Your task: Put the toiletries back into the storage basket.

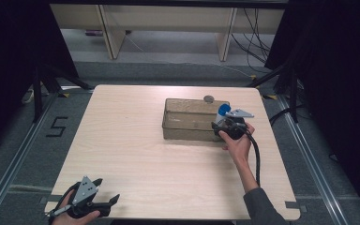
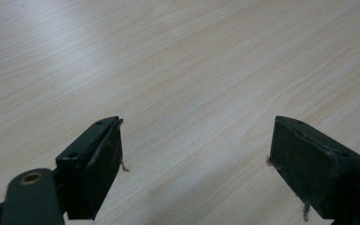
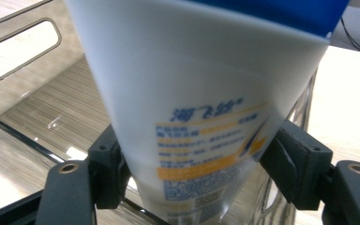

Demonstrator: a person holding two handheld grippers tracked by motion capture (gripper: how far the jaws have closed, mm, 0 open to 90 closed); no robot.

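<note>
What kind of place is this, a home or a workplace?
Probably a lab or recording room, not a home. A bare wooden table stands between dark curtains, with metal rails on the grey floor, a taped number and loose cables behind.

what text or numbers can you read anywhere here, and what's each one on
"5": black mark on the grey floor left of the table.
"海飞丝": blue characters on the white bottle clamped in the right gripper over the clear bin.
Small print in the bottle's orange bands below the name: too blurred to read.
Square code near the bottle's lower end: not readable.
</note>
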